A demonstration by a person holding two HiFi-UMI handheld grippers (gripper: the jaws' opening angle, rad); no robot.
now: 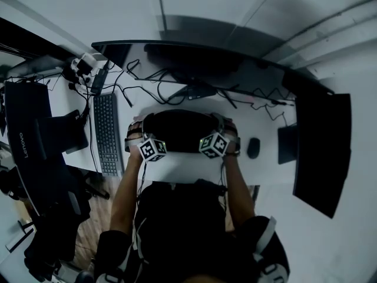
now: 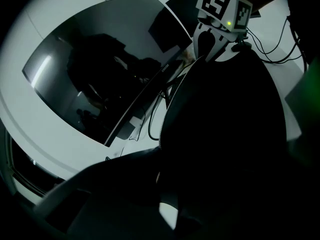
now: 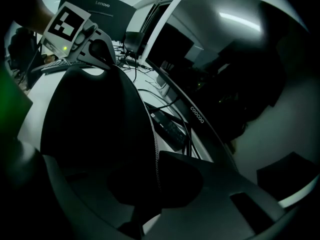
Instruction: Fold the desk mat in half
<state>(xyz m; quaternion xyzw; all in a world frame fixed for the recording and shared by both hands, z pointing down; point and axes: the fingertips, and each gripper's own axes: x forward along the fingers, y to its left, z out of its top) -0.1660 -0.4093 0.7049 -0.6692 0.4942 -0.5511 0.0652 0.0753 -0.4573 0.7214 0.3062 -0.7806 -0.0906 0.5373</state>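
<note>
Left gripper [image 1: 141, 139] and right gripper [image 1: 227, 135] are each clamped tight on a side of the soft black desk mat [image 1: 177, 128], which arches over the white worktop [image 1: 182, 168]. A dark keyboard [image 1: 106, 131] lies at the mat's 9 o'clock, a black mouse [image 1: 253, 148] at 3, and a curved black monitor [image 1: 206, 61] at 12.
</note>
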